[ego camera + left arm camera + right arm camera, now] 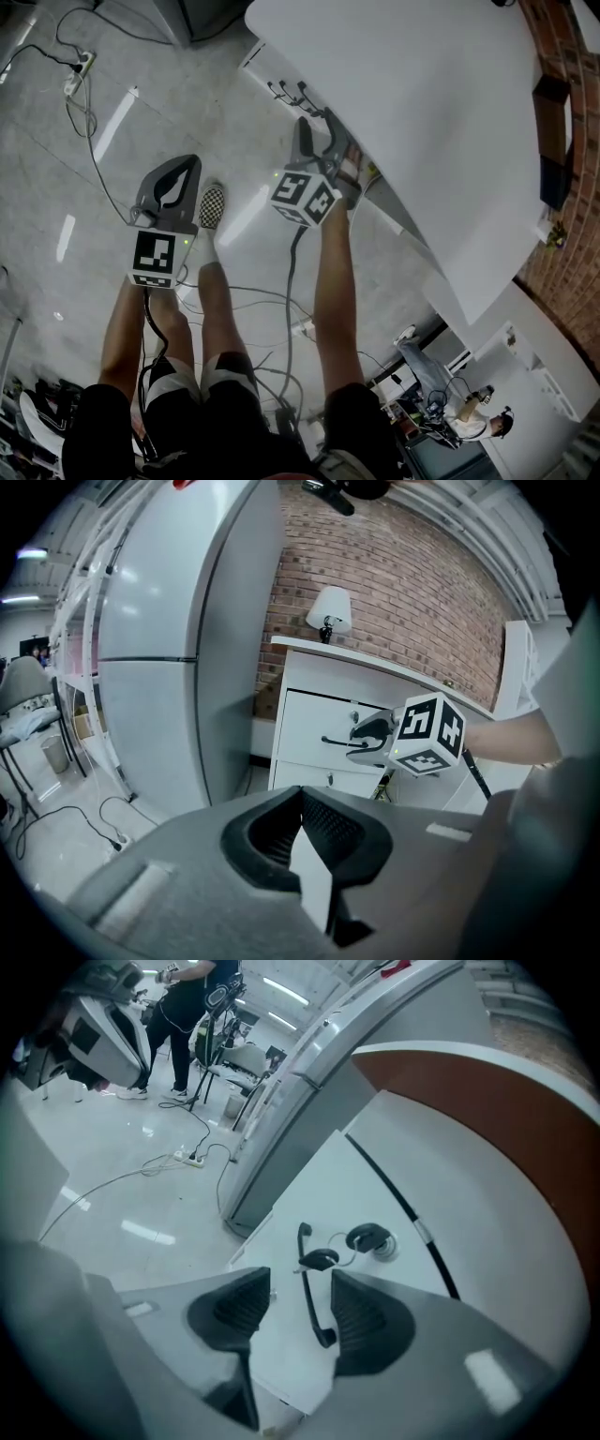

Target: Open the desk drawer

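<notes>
Right gripper [302, 1321]: jaws spread wide, set to either side of a slim black bar handle [307, 1283] that runs lengthwise between the pads, nearer the right-hand one, with neither pad pressing on it. Drawer [323, 1180]: flat white front, the topmost in the white desk [422, 112], directly ahead of the right gripper, with a lock [375, 1239] carrying a key and dark fob just beyond the handle. Left gripper [300, 799]: jaws together with nothing between them, held well apart from the drawer and facing it.
</notes>
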